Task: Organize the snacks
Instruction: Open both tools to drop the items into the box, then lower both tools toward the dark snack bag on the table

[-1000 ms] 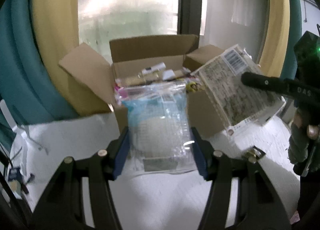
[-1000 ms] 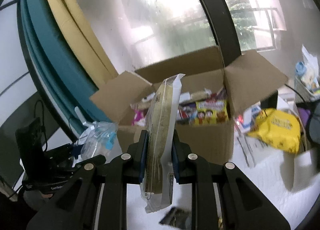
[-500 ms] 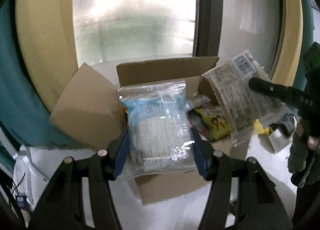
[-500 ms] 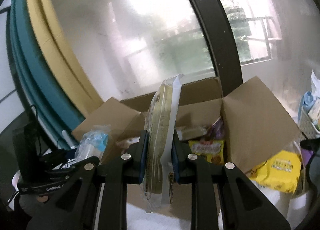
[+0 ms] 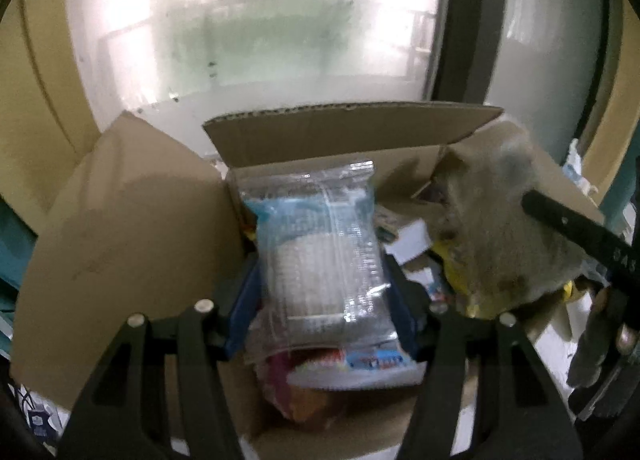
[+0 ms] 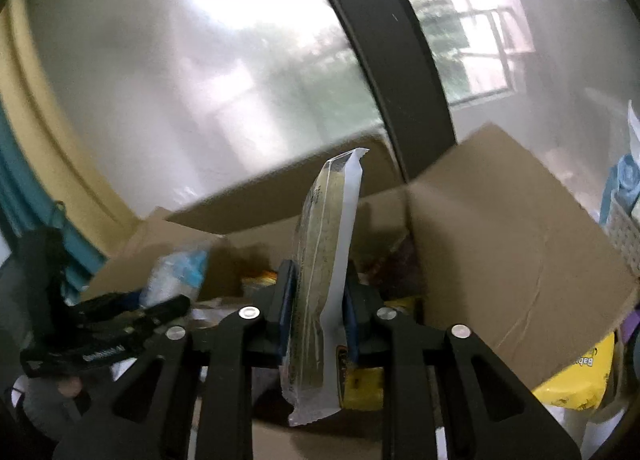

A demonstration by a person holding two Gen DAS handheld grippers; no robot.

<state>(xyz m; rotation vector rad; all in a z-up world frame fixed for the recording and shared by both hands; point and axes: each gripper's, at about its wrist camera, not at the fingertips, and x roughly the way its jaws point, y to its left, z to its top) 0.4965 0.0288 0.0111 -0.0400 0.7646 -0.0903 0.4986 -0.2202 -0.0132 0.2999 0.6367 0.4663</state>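
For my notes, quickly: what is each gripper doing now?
Left gripper: jaws opening around clear packet.
Right gripper: jaws opening, flat packet between them.

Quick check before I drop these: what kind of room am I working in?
Probably a lived-in home room, by a large frosted window: yellow and teal curtains hang beside it, and an open brown cardboard box of mixed snack packets sits below.

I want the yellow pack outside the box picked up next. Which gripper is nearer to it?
Right. The right gripper, jaws just opening around its tan packet, is over the box on the side toward the yellow pack; the left gripper is across the box.
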